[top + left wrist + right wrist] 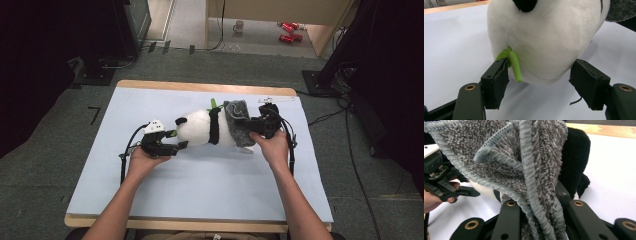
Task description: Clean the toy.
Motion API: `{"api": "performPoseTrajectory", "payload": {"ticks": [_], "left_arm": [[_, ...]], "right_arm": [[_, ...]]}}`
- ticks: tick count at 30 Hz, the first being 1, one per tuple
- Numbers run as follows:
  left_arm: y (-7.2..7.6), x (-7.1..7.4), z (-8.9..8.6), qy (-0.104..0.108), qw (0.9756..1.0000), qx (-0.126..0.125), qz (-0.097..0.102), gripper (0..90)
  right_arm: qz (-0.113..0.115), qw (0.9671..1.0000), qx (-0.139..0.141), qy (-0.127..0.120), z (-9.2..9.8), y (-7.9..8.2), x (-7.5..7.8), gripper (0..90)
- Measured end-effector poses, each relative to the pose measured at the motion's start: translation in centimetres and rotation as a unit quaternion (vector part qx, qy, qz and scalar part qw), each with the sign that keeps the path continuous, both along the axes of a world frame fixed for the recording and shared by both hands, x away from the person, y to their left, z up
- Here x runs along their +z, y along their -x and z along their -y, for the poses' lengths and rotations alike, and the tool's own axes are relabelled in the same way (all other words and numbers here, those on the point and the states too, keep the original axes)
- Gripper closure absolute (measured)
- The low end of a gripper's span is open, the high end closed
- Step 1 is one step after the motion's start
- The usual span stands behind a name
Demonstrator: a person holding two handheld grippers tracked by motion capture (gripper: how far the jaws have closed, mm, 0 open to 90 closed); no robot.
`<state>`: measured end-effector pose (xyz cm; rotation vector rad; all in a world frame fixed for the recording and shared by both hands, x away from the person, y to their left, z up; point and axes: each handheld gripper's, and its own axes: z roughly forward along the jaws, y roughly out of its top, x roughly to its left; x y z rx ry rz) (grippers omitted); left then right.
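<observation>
A black-and-white panda plush (202, 127) lies on its side on the pale sheet (200, 185). At its head, my left gripper (172, 145) stands open. In the left gripper view the two pads (589, 85) flank the white head (544, 37) without pressing it, and a green sprig (515, 65) hangs beside the left pad. A grey fuzzy cloth (239, 122) is draped over the panda's rear. My right gripper (252, 127) is shut on that cloth (506, 157), which bunches up between its jaws (536, 202). A black panda limb (575, 157) sits behind the cloth.
The sheet covers a wooden table (200, 86) with open room in front of the plush. Cables trail from both grippers. On the floor beyond the table stand a mug (239, 26) and red cans (288, 31). Dark equipment stands on both sides.
</observation>
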<state>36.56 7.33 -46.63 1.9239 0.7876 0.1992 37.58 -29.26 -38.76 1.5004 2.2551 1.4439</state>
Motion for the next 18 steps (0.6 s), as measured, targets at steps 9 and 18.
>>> {"api": "performPoseTrajectory", "payload": {"ticks": [9,18], "left_arm": [[-0.37,-0.52,0.74,-0.004,0.9999,0.015,0.004,26.4],[-0.99,-0.84,0.89,0.019,0.9992,0.027,-0.024,36.5]], "right_arm": [[0.004,1.0,0.0,0.001,-0.44,0.3,-0.04,73.8],[0.004,1.0,-0.005,-0.004,-0.56,0.71,-0.14,72.9]]}}
